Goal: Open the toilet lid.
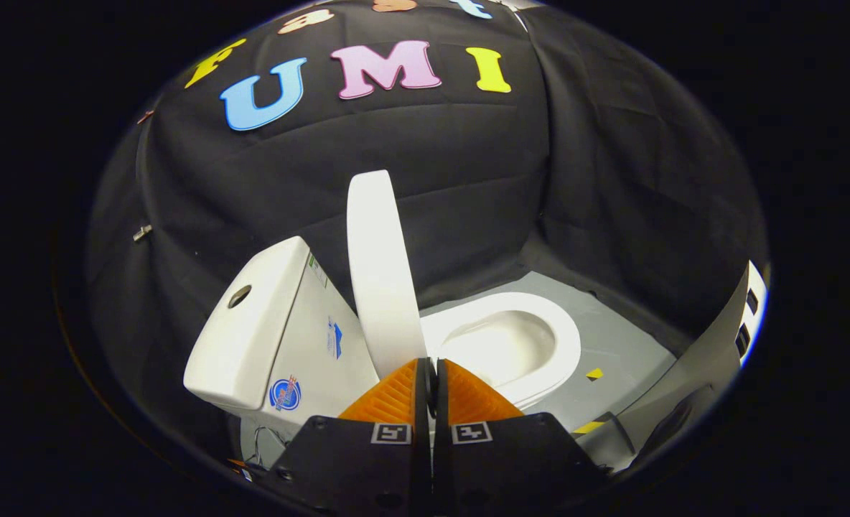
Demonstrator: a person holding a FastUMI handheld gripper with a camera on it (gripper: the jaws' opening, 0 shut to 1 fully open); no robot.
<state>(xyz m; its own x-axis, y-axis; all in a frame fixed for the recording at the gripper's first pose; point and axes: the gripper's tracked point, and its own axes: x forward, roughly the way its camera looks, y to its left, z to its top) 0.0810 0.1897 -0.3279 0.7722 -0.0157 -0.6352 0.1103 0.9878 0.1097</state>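
Two fingers of the gripper (430, 373) stand pressed together, with nothing between them; tips just short of the toilet lid's lower edge. The toilet lid (380, 280) is raised, roughly upright, seen edge-on between the cistern (253, 323) and the open bowl (511, 345). Judgement: task looks essentially done.

To finish well: check that the lid leans back past vertical toward the cistern so it cannot drop; if it is only balanced, nudge it gently with the closed tips near the top, then back away straight.

Surroundings: grey floor (626, 337) beyond the bowl, a small yellow marker (594, 373) on it, black cloth wall (468, 179) behind. Nothing obstructs the fingers; the bowl rim lies close on one side.
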